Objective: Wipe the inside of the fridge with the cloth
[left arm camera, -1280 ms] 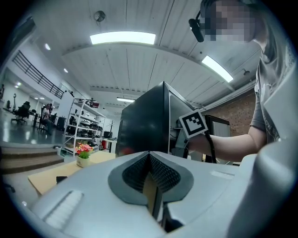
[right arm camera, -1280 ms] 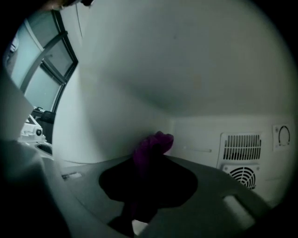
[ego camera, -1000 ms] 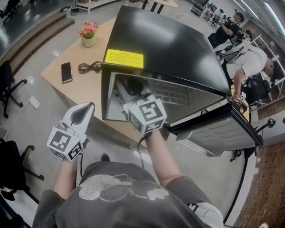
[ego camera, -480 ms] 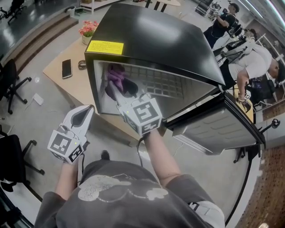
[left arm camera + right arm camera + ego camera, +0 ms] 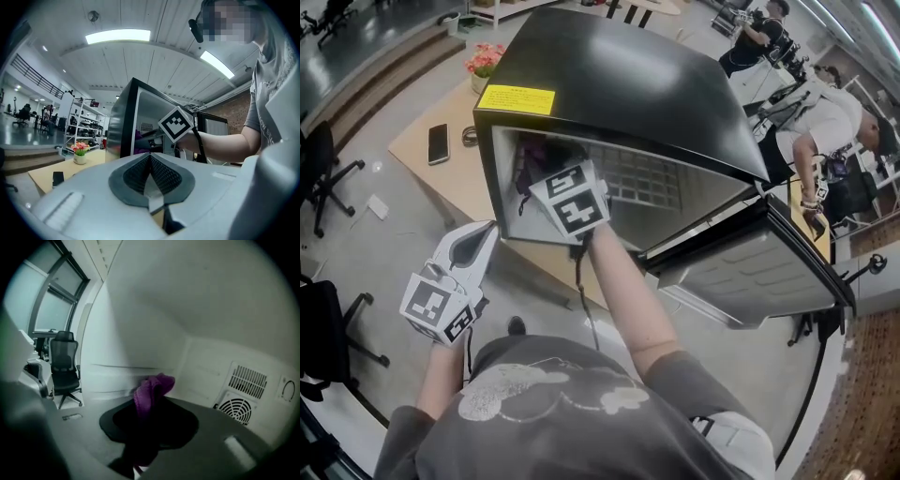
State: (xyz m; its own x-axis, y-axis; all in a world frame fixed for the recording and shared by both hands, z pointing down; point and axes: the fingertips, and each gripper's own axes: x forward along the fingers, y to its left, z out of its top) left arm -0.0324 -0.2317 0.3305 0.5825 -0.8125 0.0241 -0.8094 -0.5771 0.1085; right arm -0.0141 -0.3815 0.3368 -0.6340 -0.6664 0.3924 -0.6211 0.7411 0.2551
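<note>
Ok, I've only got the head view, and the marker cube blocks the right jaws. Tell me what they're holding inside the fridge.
Observer: The right gripper is shut on the purple cloth, which bunches up above its jaws.
Operator: Say what it's facing.
Observer: A pale inner side wall of the fridge. A round vent sits on the back wall to the right. I cannot tell whether the cloth touches the wall.
Operator: Now report the left one.
Observer: The left gripper is shut with nothing between its jaws, and it is outside the fridge.
</note>
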